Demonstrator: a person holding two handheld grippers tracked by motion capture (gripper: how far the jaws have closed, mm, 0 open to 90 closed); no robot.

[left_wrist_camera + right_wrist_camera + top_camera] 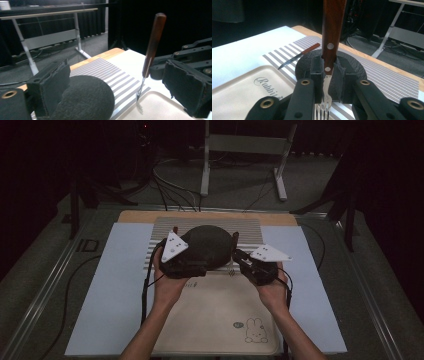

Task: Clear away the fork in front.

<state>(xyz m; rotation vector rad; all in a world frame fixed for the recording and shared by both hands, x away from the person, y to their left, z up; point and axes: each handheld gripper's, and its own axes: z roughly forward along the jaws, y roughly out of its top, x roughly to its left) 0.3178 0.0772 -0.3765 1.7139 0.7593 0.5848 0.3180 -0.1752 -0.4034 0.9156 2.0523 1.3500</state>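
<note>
In the high view, two hands each hold one gripper over a table: the left gripper (176, 231) sits at the near left edge of a single round dark plate (210, 245), the right gripper (235, 249) at its right edge, with one fork handle standing up between its jaws. The plate rests on one striped mat (250, 227); one cream tray (210, 315) with a rabbit drawing lies nearer the person, and pale sheets leave free room on both sides. In the left gripper view, the left gripper (120, 85) is spread wide, its left jaw touching the plate (87, 97), while the fork (152, 47) stands upright with tines over the tray's rim (160, 102). In the right gripper view, the right gripper (328, 75) is clenched on the fork (332, 30); one knife (299, 55) lies on the mat beyond.
</note>
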